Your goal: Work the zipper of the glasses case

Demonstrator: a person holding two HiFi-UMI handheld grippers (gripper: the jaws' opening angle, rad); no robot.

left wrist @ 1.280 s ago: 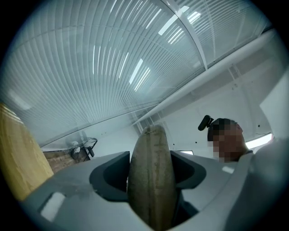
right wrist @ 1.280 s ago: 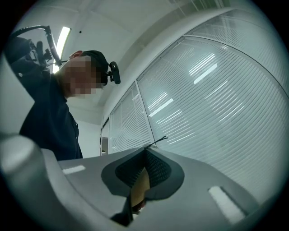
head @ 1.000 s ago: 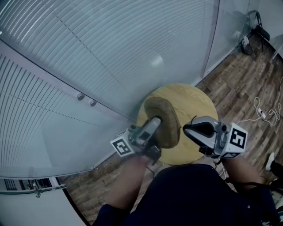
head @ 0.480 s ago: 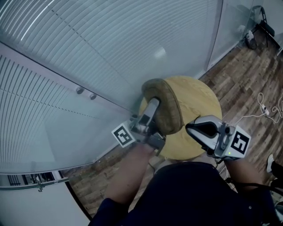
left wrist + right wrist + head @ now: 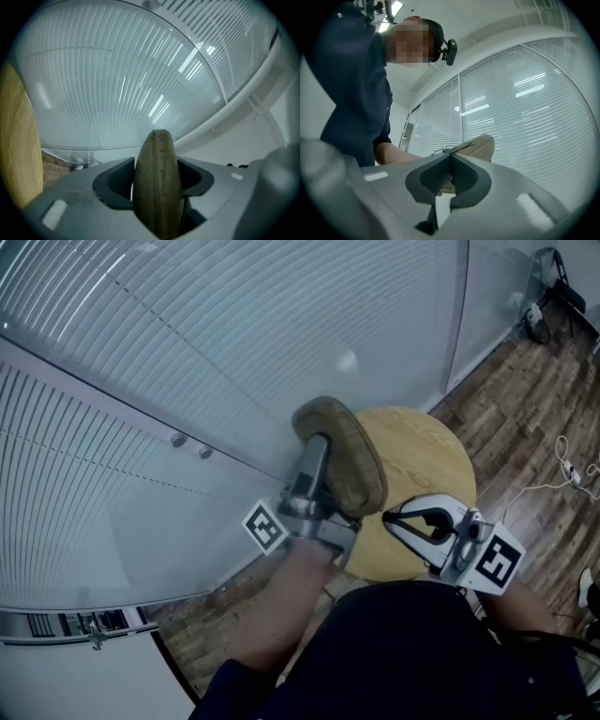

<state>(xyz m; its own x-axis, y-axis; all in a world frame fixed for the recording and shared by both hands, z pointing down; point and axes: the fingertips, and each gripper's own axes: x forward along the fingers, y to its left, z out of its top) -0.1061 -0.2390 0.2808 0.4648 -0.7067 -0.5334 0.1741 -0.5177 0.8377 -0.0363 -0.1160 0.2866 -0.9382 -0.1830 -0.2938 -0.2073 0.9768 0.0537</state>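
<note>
My left gripper (image 5: 317, 454) is shut on the tan oval glasses case (image 5: 344, 463) and holds it on edge in the air, above the near left rim of the round wooden table (image 5: 427, 457). In the left gripper view the case (image 5: 158, 178) stands upright and fills the gap between the jaws of the left gripper (image 5: 158, 174). My right gripper (image 5: 390, 517) is shut with nothing seen between its pads, its tip just below the case's near end. In the right gripper view the case (image 5: 483, 145) shows right behind the closed tips of the right gripper (image 5: 451, 160), with a thin dark strand along its edge.
A glass wall with white blinds (image 5: 187, 343) rises behind the table. Wood-plank floor (image 5: 525, 381) lies to the right, with a white cable (image 5: 572, 470) and a dark stand (image 5: 548, 296) on it. The person's arm (image 5: 281, 615) and dark clothing fill the bottom.
The left gripper has lifted the case and tipped it more upright, toward the glass wall. The right gripper has rolled and now sits closer to the case's near end.
</note>
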